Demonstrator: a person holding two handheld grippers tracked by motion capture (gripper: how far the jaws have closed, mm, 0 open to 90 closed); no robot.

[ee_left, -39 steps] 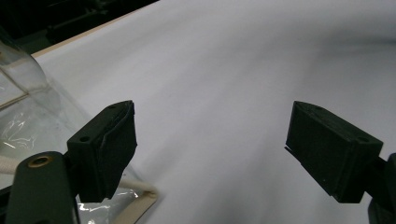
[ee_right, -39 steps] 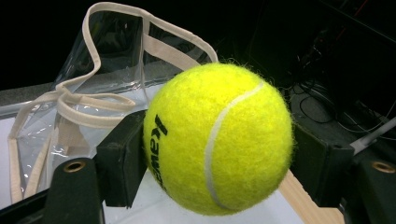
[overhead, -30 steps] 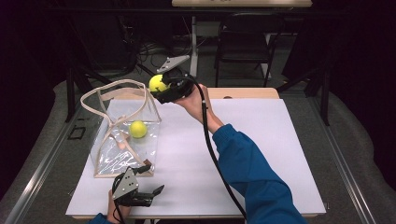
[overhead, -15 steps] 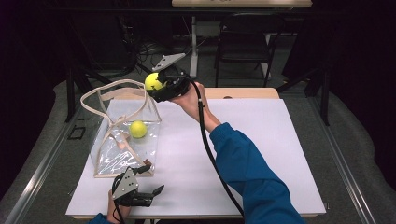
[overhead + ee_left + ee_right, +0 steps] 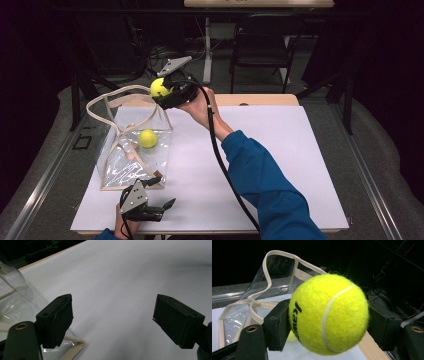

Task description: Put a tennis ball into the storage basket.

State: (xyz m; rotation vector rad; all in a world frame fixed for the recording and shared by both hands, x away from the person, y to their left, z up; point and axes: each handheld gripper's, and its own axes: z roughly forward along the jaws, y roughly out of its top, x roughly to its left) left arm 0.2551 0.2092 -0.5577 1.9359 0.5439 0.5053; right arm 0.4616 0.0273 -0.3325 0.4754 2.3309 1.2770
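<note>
Tennis ball [image 5: 329,315], fuzzy yellow-green felt with a white seam and black lettering, is sitting pinched between the two black jaws of the right tongs [image 5: 162,92], one pad pressing on each side of it. In the high view the right hand [image 5: 200,106] is holding these tongs up in the air above the far rim of a clear plastic tote bag [image 5: 131,150] with cream fabric trim and long cream handles [image 5: 107,102]. The bag is standing just below and to the near side of the right tongs, its open mouth facing up. A second yellow-green tennis ball [image 5: 147,138] is lying inside the bag, low down beneath the held ball; in the right gripper view a sliver of it is peeking out under the held ball. A black cable [image 5: 220,155] is trailing from the right tongs along a blue sleeve [image 5: 265,185].

Near the table's front edge, well apart from the right tongs, the left tongs [image 5: 160,210] are resting low over the white table [image 5: 280,150], jaws spread wide with nothing between them. The bag's near corner, edged in cream trim, is lying just beside the left jaw of these tongs.
</note>
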